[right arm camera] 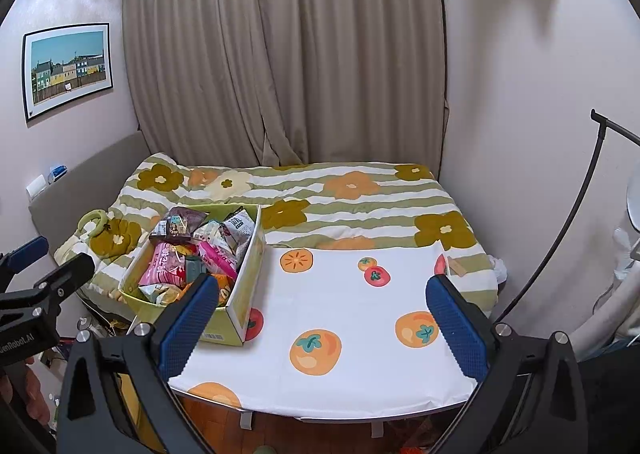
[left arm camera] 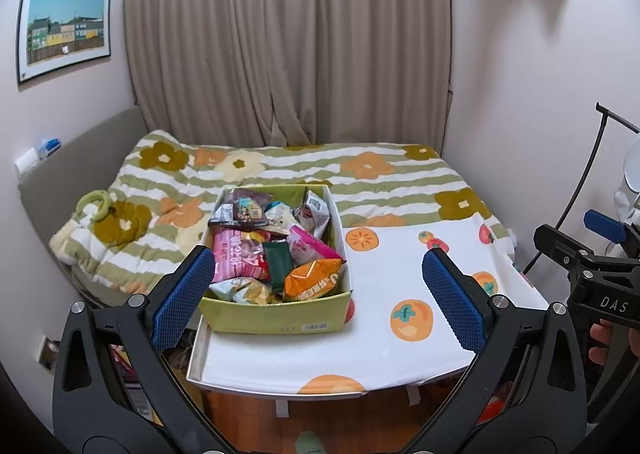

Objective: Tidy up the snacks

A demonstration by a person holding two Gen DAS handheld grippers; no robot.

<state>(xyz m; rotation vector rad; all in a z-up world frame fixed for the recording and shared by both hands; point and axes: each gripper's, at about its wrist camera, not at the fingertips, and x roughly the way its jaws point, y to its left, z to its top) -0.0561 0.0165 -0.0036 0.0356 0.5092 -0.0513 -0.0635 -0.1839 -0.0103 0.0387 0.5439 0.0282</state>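
Both hand-held grippers spread wide, empty, snack box (left arm camera: pixel 276 318) barcode legible only left view

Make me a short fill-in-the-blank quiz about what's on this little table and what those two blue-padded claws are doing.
1. The snack packets sit inside a ____ cardboard box.
2. The box stands on a white tablecloth printed with orange ____.
3. The left gripper and the right gripper both have their jaws ____, holding nothing.
4. Behind the table lies a striped quilt patterned with ____.

Missing words: green; fruits; open; flowers
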